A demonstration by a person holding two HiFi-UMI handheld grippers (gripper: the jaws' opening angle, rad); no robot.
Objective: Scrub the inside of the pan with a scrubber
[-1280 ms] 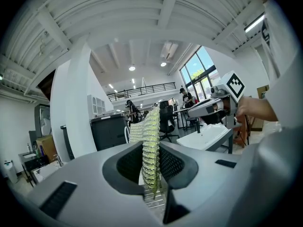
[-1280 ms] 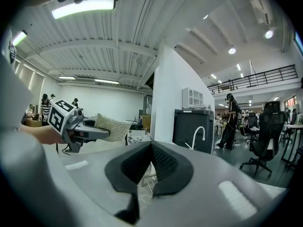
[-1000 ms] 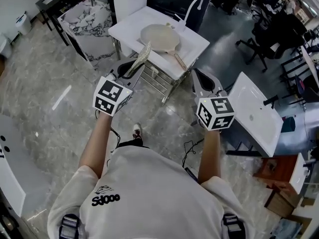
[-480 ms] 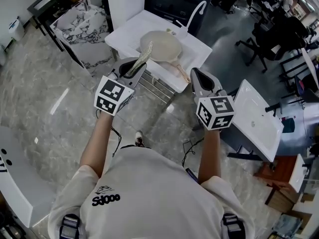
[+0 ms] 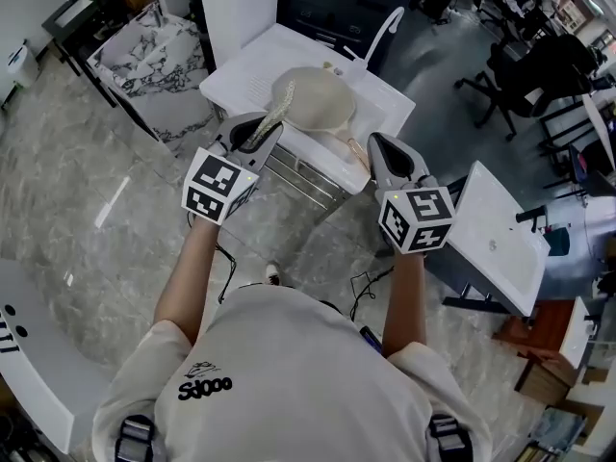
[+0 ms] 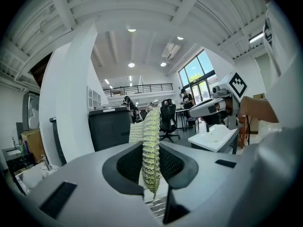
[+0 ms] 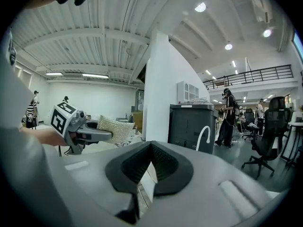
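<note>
one pan (image 5: pixel 318 99), cream, lies flat on the white table (image 5: pixel 250 65), handle (image 5: pixel 352 145) pointing off the near edge. one white faucet (image 5: pixel 383 25) stands at the table's far edge, behind the pan.

two tongs, both held up at the table's near edge. left tongs (image 5: pixel 252 133) are clamped on one scrubber (image 5: pixel 276 104), a pale mesh pad standing on edge. its top end reaches over the near rim of the pan in the head view; cannot tell if it touches. left gripper view: scrubber (image 6: pixel 150 145) pinched upright between the two pads, sticking out well past the tips.

right tongs (image 5: pixel 378 147) sit near the table's near right corner, close to the pan handle. right gripper view: pads closed together at the tips, nothing between them. same view shows the left tongs (image 7: pixel 90 135) with the scrubber (image 7: pixel 116 128) off to the side, and the faucet (image 7: pixel 203 136) ahead.

one more white table (image 5: pixel 500 229) stands right of the first, apart from it. one marble-pattern box (image 5: pixel 154 51) left of the first table. floor grey marble.
</note>
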